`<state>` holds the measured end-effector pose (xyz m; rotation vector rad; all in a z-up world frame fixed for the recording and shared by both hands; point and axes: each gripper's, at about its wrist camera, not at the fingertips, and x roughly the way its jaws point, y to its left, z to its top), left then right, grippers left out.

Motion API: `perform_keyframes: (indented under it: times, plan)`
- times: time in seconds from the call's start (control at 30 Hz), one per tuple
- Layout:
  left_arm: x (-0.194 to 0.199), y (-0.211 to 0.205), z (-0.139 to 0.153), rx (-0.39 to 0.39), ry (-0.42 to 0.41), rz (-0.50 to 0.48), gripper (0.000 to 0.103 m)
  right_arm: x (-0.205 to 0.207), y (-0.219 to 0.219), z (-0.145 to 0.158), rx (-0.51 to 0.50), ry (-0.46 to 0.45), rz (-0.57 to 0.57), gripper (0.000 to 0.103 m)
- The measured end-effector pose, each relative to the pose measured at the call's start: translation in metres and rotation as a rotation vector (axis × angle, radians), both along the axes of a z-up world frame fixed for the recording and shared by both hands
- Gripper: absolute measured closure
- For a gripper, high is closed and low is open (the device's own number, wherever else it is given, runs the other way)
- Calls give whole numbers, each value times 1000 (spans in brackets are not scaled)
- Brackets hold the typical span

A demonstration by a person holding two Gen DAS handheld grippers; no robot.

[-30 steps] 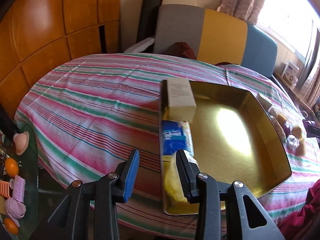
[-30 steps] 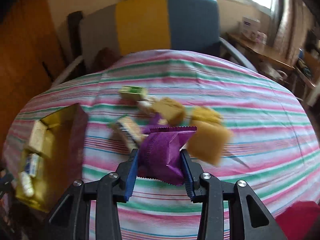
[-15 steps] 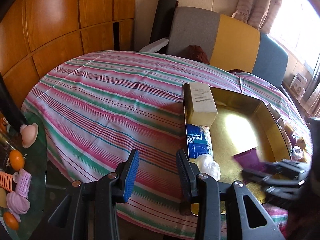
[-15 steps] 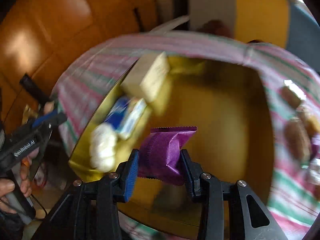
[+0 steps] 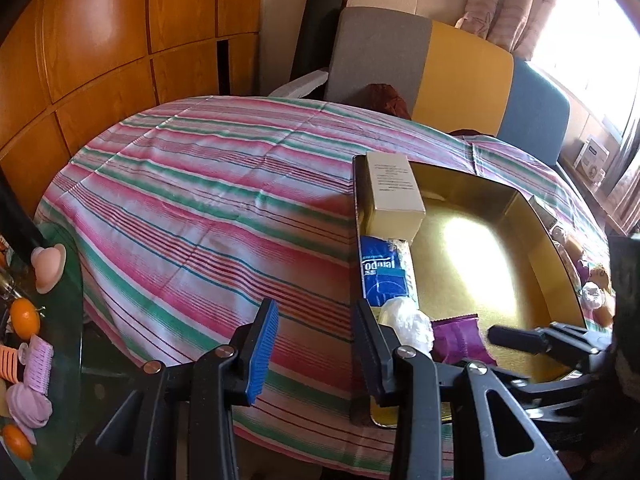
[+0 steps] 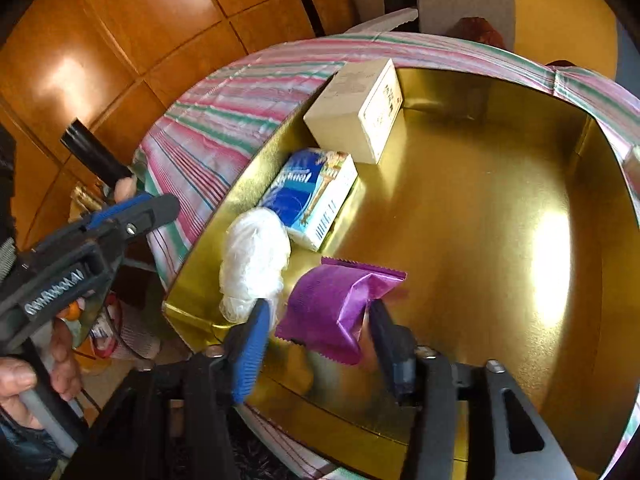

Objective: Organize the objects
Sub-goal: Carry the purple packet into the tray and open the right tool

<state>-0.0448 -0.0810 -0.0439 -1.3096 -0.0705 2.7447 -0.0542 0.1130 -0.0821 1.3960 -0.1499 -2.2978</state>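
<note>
A gold tray on the striped table holds a cream box, a blue tissue pack and a crumpled white bag along its left wall. My right gripper stands open over the tray's near end; a purple packet lies loose between its fingers, apart from both. In the left wrist view the tray is at right, with the purple packet near the white bag. My left gripper is open and empty over the table's near edge, left of the tray.
Several small snacks lie on the tablecloth right of the tray. A multicoloured chair stands behind the table. A glass side table with oranges and pink items is at far left. Wooden panels line the wall.
My right gripper carried the purple packet from the snack pile over the tray, lowered it next to the white bag and opened. The left gripper stayed open and drifted slightly left.
</note>
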Motion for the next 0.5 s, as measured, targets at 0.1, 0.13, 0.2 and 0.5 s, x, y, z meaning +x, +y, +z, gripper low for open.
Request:
perform_keyframes:
  times: [0.1, 0.13, 0.2, 0.5]
  plan:
    - [0, 7, 4, 0, 9, -18, 65, 4, 12, 11, -48, 17, -30, 26]
    - [0, 11, 6, -2, 12, -27, 65, 5, 15, 15, -61, 27, -44, 24]
    - [-1, 18, 9, -8, 21, -43, 65, 9, 32, 25, -81, 55, -84, 20]
    - [-5, 90, 28, -8, 37, -227, 65, 28, 124, 55, -47, 136, -287, 15]
